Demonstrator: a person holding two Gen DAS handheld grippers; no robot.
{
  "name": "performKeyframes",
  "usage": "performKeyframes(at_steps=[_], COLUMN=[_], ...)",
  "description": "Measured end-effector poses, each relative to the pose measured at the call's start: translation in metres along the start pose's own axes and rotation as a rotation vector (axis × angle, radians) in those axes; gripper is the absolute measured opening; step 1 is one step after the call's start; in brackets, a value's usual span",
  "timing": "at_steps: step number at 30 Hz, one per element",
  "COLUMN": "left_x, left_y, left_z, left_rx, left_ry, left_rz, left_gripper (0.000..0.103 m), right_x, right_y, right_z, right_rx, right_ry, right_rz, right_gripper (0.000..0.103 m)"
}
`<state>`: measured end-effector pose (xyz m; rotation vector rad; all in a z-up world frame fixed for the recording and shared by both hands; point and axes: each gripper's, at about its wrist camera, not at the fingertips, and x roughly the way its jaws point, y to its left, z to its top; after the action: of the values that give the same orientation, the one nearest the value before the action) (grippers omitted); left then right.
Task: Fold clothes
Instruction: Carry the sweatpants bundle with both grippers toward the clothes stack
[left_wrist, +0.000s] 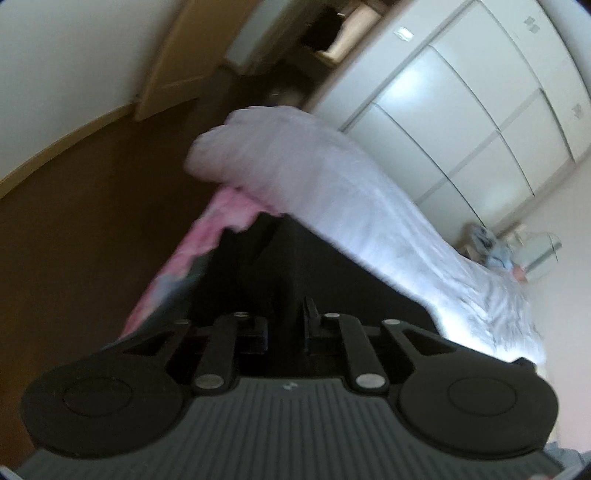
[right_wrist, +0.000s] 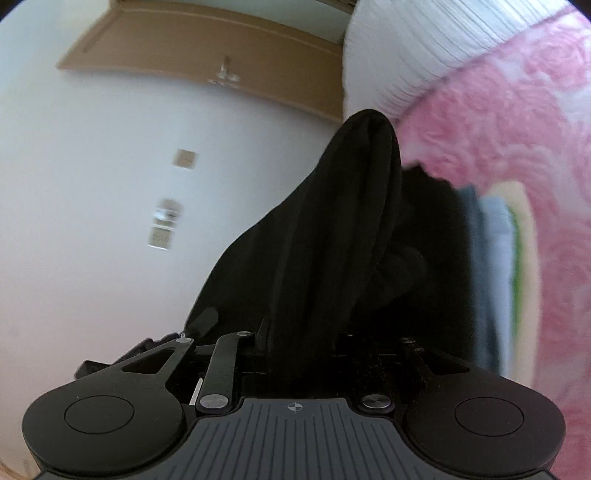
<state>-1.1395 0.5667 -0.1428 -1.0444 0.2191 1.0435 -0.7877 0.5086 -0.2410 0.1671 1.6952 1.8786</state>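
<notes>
A black garment (left_wrist: 295, 258) hangs stretched from my left gripper (left_wrist: 286, 328), which is shut on its edge above the bed. In the right wrist view the same black garment (right_wrist: 332, 229) rises in a peak in front of my right gripper (right_wrist: 295, 343), which is shut on it; the cloth hides the fingertips. Both views are tilted and blurred.
A bed with a pink floral sheet (right_wrist: 498, 110) and a white duvet (left_wrist: 332, 177) lies below. A stack of folded clothes (right_wrist: 495, 266) sits on the pink sheet. White wardrobes (left_wrist: 461, 110), a brown floor (left_wrist: 92, 221) and a door (right_wrist: 221, 48) surround the bed.
</notes>
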Motion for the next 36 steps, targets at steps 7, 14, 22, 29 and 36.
performKeyframes(at_steps=[7,14,22,29,36], left_x=[0.007,-0.003,-0.021,0.007,0.042], left_y=[0.014,0.011,-0.021,-0.016,0.009], left_z=[0.002,-0.001,-0.002,0.012,0.026], left_rx=[-0.022,-0.028,-0.009,0.000,0.029], left_ry=[-0.006,-0.015,-0.039,0.025,0.097], left_rz=[0.011,0.052,0.128,0.132,-0.034], left_gripper=[0.017,0.020,0.029,0.036,0.006], right_x=[0.011,-0.024,-0.048,-0.048,-0.026], right_y=[0.029,0.060,0.049,0.045,0.040], right_z=[0.015,0.008,0.020,0.021,0.004], right_rx=[-0.102,-0.167,-0.089,-0.048,-0.048], right_ry=[0.036,0.009,-0.070,-0.066,-0.103], right_rz=[-0.161,-0.291,-0.277,-0.289,-0.306], right_gripper=[0.045,0.052,0.052,0.052,0.032])
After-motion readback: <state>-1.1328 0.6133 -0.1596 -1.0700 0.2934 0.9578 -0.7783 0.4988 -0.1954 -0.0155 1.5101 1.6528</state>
